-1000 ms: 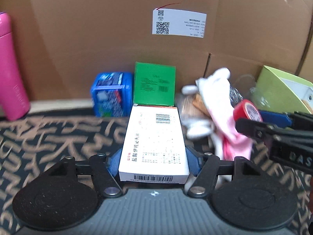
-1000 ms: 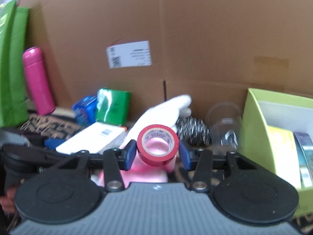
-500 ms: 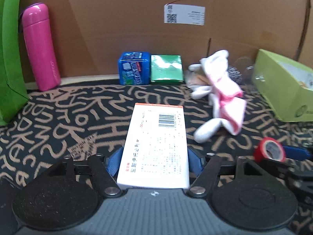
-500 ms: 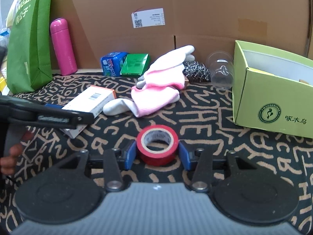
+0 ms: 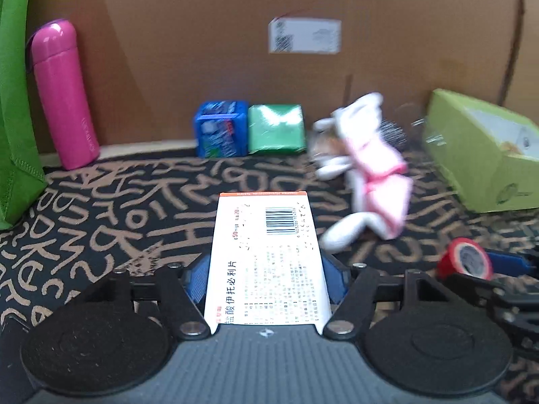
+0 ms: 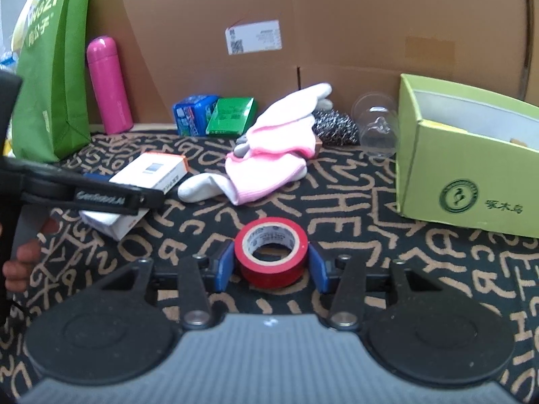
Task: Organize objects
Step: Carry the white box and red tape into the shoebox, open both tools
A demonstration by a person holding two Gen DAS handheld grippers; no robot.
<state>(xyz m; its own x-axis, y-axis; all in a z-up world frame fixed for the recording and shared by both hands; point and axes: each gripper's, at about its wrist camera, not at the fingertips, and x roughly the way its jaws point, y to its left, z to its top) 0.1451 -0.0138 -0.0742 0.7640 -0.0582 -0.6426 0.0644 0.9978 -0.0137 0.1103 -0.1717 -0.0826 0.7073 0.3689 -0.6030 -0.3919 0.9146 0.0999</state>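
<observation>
Cardboard wall point(image 6: 337, 17): brown, it closes off the whole back edge; I see a white shipping label point(image 6: 253, 37) with a QR code, print too small for me to read.
Mat point(image 6: 370, 235): black with tan letter shapes, it covers the surface; I see bare stretches in front of the lime box and around the tape.
Green bag point(image 6: 50, 77): it stands at the left edge; I read "NGZI" in white on its side.
Lime box point(image 6: 465, 181): open-topped, at the right edge; round green emblem with Chinese characters beside it.
Pink bottle point(image 6: 108, 84): upright against the wall, just beside the bag.
Socks point(image 6: 266, 155): pink-and-white heap mid-mat, with a steel scrubber point(image 6: 333, 128) behind it.
Blue pack point(image 5: 220, 129) and green pack point(image 5: 276, 128): side by side at the wall, print unreadable.
Medicine box point(image 5: 267, 259): white with an orange end; I read a barcode, "50 mg" and Chinese print.
Left gripper point(image 5: 266, 277): its jaws have just been closing; the blue pads press the medicine box's long sides, and my fingers point(image 6: 20, 262) show at the handle.
Tape roll point(image 6: 271, 252): red, core facing me, low over open mat.
Right gripper point(image 6: 271, 267): pinching the tape roll from both sides.
</observation>
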